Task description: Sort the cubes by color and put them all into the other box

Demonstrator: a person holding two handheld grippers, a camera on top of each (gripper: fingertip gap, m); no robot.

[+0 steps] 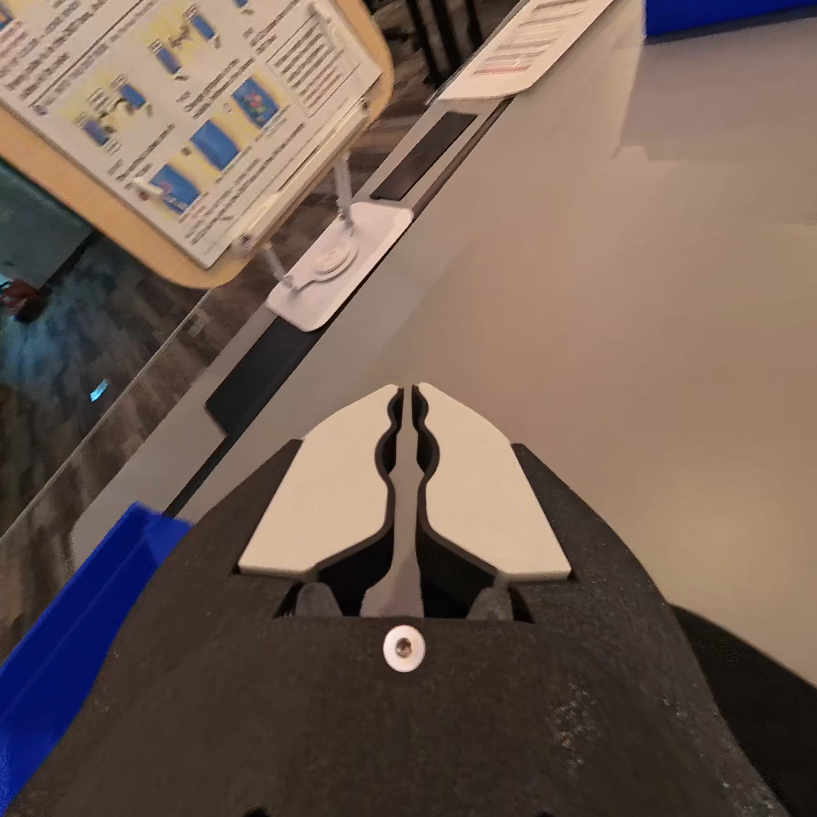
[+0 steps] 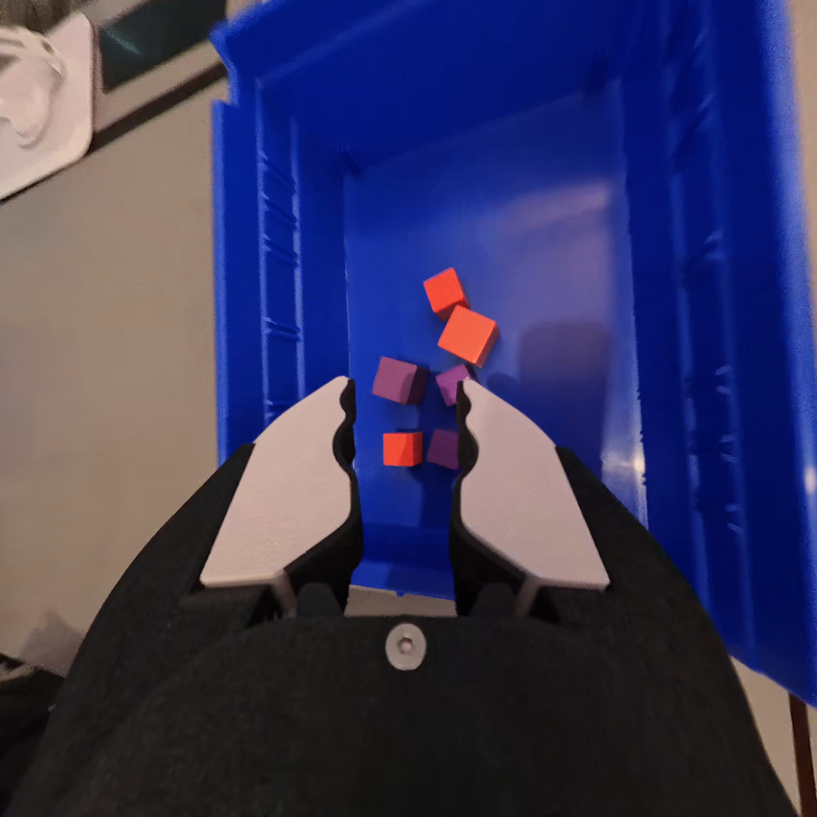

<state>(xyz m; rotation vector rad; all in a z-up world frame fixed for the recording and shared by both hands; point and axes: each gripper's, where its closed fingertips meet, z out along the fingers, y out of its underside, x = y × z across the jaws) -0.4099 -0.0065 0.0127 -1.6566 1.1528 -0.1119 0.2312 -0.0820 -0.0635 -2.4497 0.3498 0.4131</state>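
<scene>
In the right wrist view a blue box (image 2: 283, 274) holds three orange-red cubes and three purple cubes on its floor. Two orange cubes (image 2: 467, 335) lie touching in the middle. A purple cube (image 2: 398, 380) lies just ahead of my fingertips, with another purple cube (image 2: 451, 383) partly hidden by the right finger. An orange cube (image 2: 401, 449) and a purple cube (image 2: 443, 448) show between the fingers. My right gripper (image 2: 404, 389) is open and empty above the box. My left gripper (image 1: 407, 389) is shut and empty over the bare table (image 1: 574, 309). A blue box edge (image 1: 88, 619) shows at its lower left.
A stand with a printed sheet (image 1: 177, 110) and white base (image 1: 340, 269) sits at the table's far edge in the left wrist view. A paper sheet (image 1: 521, 48) lies farther along. A blue object (image 1: 729, 17) shows at the top right. A white object (image 2: 40, 106) sits left of the box.
</scene>
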